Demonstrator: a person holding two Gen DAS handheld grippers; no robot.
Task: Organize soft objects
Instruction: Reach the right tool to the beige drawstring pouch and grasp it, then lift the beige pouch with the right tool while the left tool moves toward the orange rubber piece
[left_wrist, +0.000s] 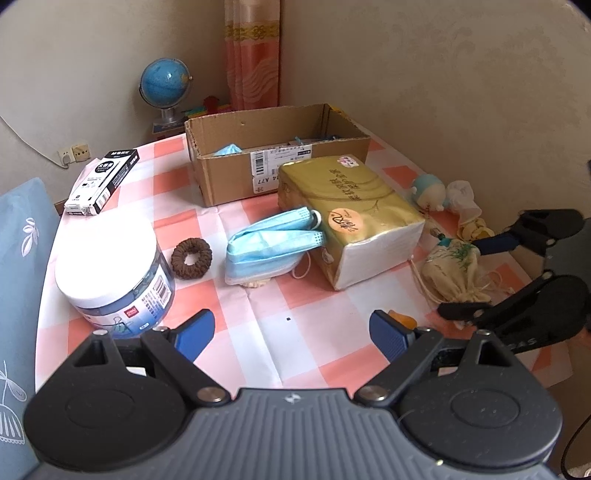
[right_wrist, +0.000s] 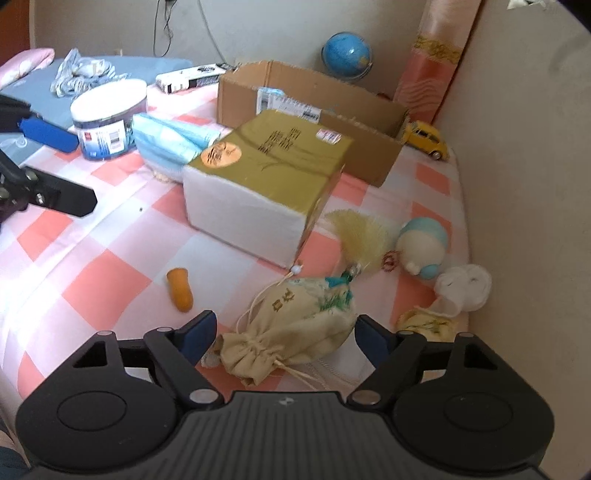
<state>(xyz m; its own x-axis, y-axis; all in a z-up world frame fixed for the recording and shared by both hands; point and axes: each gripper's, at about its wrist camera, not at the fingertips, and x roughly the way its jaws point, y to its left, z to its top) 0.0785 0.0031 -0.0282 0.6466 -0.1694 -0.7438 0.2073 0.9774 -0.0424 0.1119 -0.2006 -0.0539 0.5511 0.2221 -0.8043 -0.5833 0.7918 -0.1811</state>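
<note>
A cream drawstring pouch (right_wrist: 291, 328) with a tassel lies on the checked cloth between the open fingers of my right gripper (right_wrist: 284, 338); it also shows in the left wrist view (left_wrist: 456, 269). My right gripper (left_wrist: 476, 277) is open around it, touching nothing I can see. My left gripper (left_wrist: 291, 332) is open and empty above the cloth. A stack of blue face masks (left_wrist: 273, 245) leans on a gold tissue pack (left_wrist: 351, 218). A brown scrunchie (left_wrist: 191, 257) lies left of the masks. An open cardboard box (left_wrist: 273, 162) holds one blue mask (left_wrist: 227, 149).
A white-lidded jar (left_wrist: 114, 273) and a black-and-white box (left_wrist: 103, 181) stand at the left. A round blue-and-cream toy (right_wrist: 424, 247), a white cloth (right_wrist: 463, 286), an orange finger cot (right_wrist: 180, 290) and a yellow toy car (right_wrist: 426, 138) lie near the wall. A globe (left_wrist: 164, 86) stands behind.
</note>
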